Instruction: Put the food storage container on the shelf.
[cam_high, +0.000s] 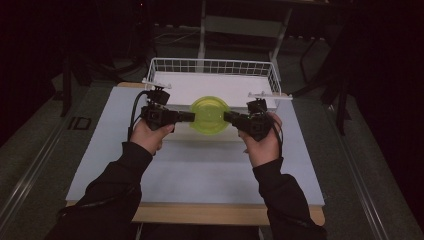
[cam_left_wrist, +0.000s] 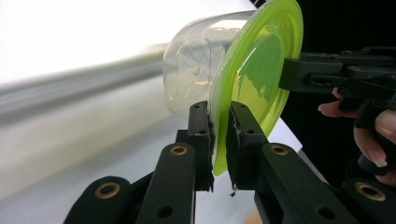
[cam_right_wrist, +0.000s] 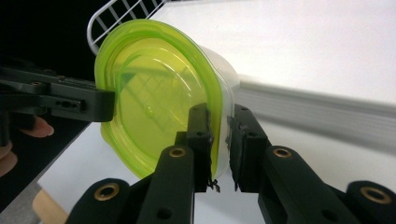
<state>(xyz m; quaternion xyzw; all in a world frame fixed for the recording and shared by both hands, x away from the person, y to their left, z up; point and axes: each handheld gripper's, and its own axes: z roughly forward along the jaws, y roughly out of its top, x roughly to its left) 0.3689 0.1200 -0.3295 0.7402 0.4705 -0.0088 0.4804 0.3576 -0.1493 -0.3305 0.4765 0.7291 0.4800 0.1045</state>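
Left gripper (cam_left_wrist: 219, 135) and right gripper (cam_right_wrist: 219, 140) each pinch opposite rim edges of a green-lidded clear container (cam_high: 209, 114), held before a wire basket (cam_high: 212, 66).

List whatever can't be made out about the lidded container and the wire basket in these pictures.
- Container's far base: hidden behind the green lid in the high view, washed out by glare in the left gripper view.
- Contents: it looks empty, but glare leaves this uncertain.
- Lid seal: the left gripper and right gripper pinch the rim, covering it there.
- Wire basket: its inside is overexposed in the high view; cut by the top edge in the right gripper view.
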